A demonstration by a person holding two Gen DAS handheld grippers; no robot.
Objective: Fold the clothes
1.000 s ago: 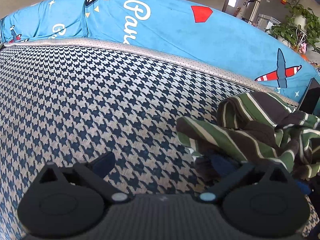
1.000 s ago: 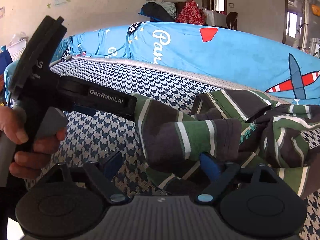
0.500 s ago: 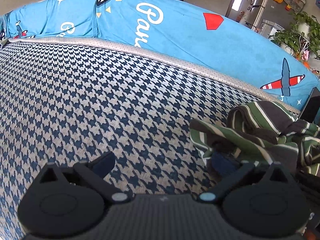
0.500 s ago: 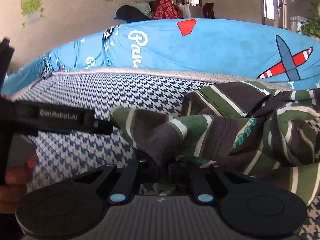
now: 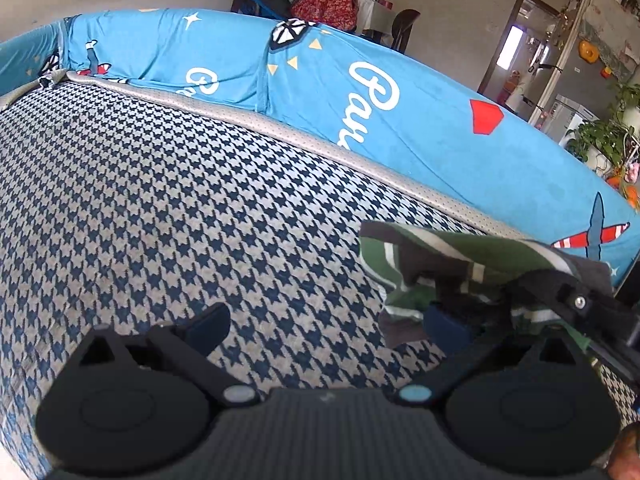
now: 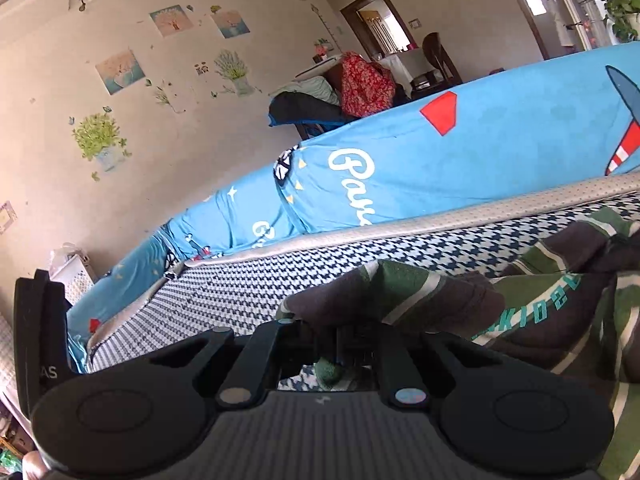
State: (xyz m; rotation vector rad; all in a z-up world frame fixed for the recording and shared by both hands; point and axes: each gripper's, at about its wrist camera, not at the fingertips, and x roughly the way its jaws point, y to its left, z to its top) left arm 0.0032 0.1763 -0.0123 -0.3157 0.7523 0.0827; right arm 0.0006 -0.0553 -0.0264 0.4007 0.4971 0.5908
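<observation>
A green, grey and white striped garment [image 6: 560, 312] lies crumpled on the houndstooth sofa seat [image 5: 160, 200]. My right gripper [image 6: 340, 340] is shut on an edge of it and holds that edge lifted off the seat. In the left wrist view the lifted edge of the garment [image 5: 448, 256] hangs at the right. My left gripper [image 5: 324, 322] is open and empty just left of the garment, low over the seat. The right gripper's black body [image 5: 572, 304] shows at the right edge of that view.
A blue printed cover [image 5: 360, 92] drapes the sofa back behind the seat. Clothes [image 6: 360, 84] are piled on furniture beyond it. Potted plants [image 5: 600, 144] stand at far right. The left gripper's body [image 6: 36, 340] shows at the right wrist view's left edge.
The right gripper closed on the garment's edge and raised it, tilting. The left gripper stayed open and its view swung left across the seat.
</observation>
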